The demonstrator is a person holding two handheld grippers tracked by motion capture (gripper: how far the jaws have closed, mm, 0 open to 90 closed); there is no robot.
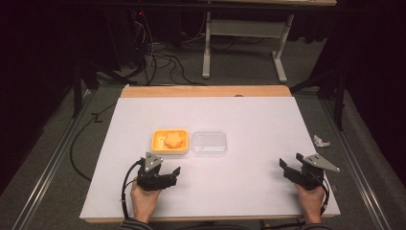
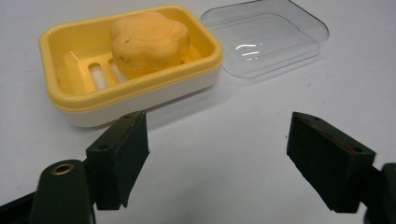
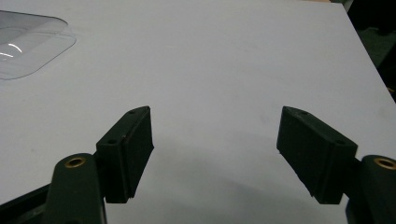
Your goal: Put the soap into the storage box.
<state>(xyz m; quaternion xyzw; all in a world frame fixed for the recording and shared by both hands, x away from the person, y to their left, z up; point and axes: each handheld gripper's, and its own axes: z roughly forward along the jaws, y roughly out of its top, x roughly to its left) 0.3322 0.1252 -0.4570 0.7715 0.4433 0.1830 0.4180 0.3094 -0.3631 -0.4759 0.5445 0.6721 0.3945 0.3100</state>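
You are holding your left gripper spread and empty just in front of the yellow soap dish, which is sitting mid-counter with the soap inside and the clear lid lying touching its right side. Your right gripper is waiting, also spread and empty, well apart. Pinching the lid's thin, slick rim risks it slipping or nudging the dish.

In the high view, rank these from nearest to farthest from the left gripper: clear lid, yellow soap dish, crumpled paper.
1. Yellow soap dish, just beyond the left gripper.
2. Clear lid, right of the dish.
3. Crumpled paper, off the table's right edge.
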